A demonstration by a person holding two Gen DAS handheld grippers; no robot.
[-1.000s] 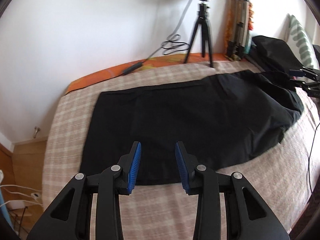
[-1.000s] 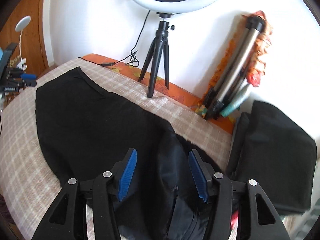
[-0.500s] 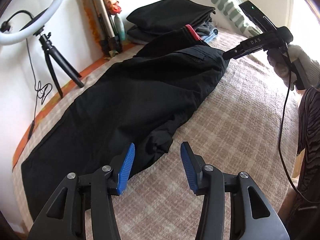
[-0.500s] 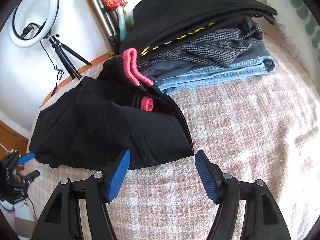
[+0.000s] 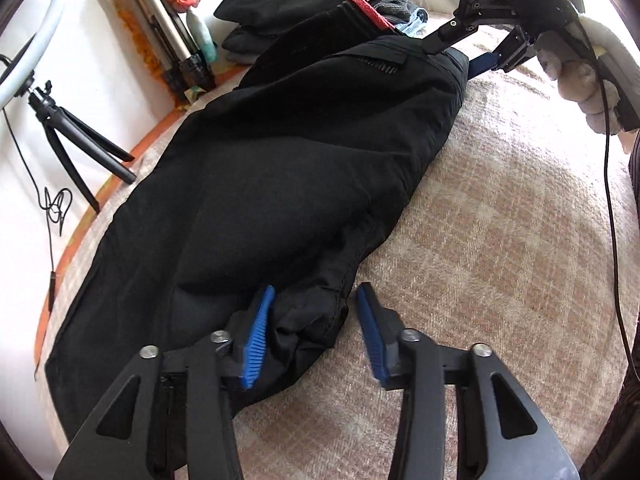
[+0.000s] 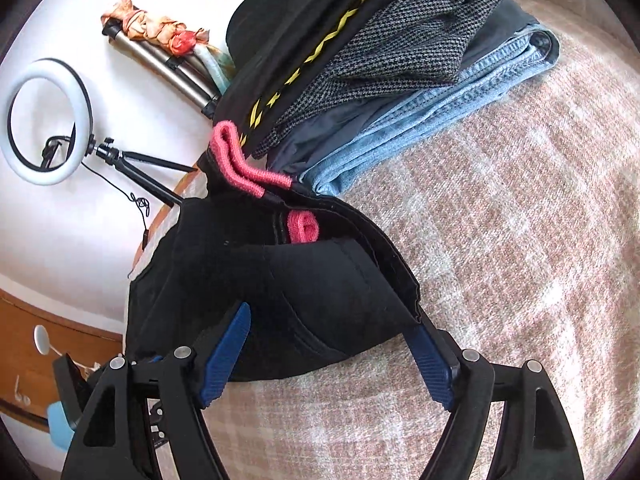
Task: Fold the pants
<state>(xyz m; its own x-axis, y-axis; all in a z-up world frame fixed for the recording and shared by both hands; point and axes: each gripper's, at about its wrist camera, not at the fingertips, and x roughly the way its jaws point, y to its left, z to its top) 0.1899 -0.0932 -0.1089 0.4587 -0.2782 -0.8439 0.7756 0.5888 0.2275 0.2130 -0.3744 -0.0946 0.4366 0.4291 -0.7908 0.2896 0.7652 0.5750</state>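
Black pants [image 5: 300, 160] lie lengthwise on the checked bed cover [image 5: 500, 240], folded leg on leg, with a pink-lined waistband [image 6: 256, 176] at the far end. My left gripper [image 5: 314, 320] straddles the bunched crotch fold at the pants' near edge. Its jaws are closing, the left pad touches the cloth and the right pad stands clear. My right gripper [image 6: 332, 352] is at the waist corner [image 6: 400, 300], its jaws opening wide with the black waist edge between them. The left wrist view shows it [image 5: 456, 58] at the top right, held by a gloved hand [image 5: 580, 68].
A stack of folded clothes [image 6: 400, 80] sits just beyond the waistband, by the wall. A ring light on a small tripod [image 6: 44, 120] and a folded tripod [image 5: 168, 40] stand at the bed's wall side. A black cable [image 5: 612, 200] hangs at the right.
Both grippers rolled and came down to the pants. The left moved from the leg end to the crotch fold; the right moved from above the seat to the waist corner and widened.
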